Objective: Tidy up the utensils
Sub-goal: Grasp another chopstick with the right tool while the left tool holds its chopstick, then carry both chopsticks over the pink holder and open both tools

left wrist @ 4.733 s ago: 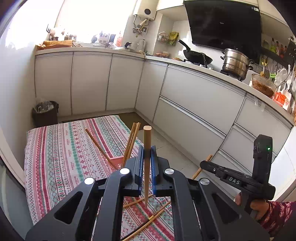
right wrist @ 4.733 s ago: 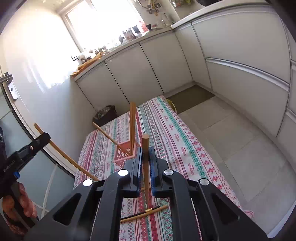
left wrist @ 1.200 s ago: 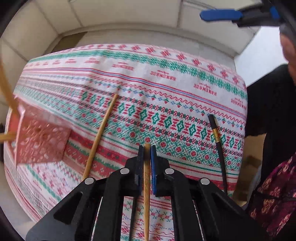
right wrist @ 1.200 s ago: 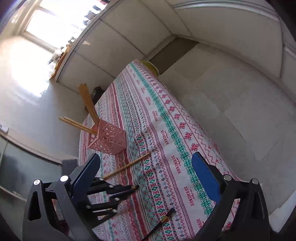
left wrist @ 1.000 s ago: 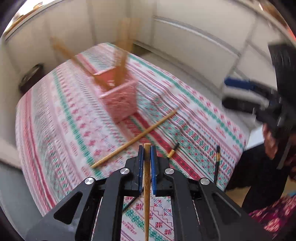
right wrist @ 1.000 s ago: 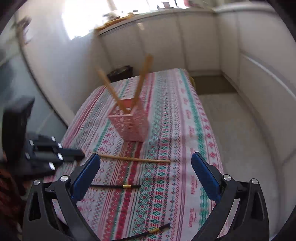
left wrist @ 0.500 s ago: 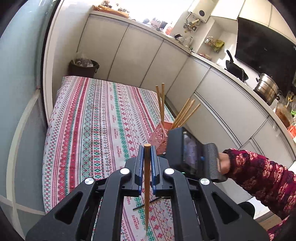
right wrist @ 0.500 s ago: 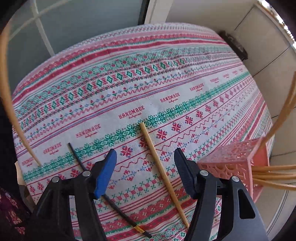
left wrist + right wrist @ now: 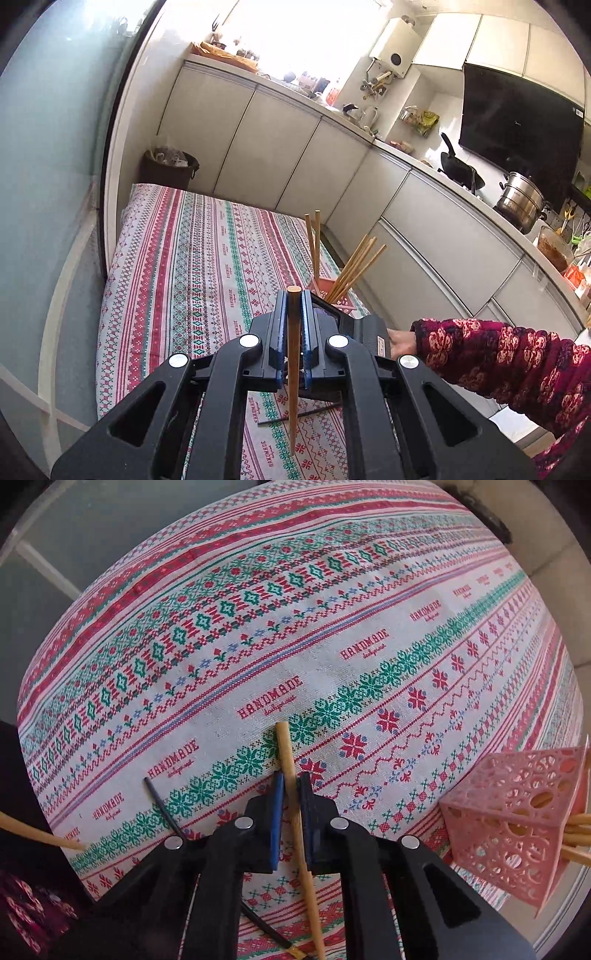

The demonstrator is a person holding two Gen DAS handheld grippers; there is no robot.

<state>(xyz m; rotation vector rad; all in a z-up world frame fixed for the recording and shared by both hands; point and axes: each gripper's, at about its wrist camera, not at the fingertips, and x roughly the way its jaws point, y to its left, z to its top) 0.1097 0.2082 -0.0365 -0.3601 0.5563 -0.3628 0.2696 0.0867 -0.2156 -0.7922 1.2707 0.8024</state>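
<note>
My left gripper is shut on a light wooden chopstick, held upright in the air above the striped tablecloth. Past it stands a pink lattice basket with several wooden chopsticks leaning out. My right gripper points straight down at the cloth, shut on another wooden chopstick that lies flat there. A black chopstick lies just left of it and runs under the gripper. The pink basket sits close on the right. The tip of the left-held chopstick enters from the left edge.
A person's hand in a red patterned sleeve holds the right tool in front of the basket. A black chopstick lies on the near cloth. Kitchen cabinets, a bin and a glass wall ring the table.
The right gripper swung down over the table and shut on the wooden chopstick lying there. The left gripper rose off the cloth with its chopstick and turned toward the kitchen.
</note>
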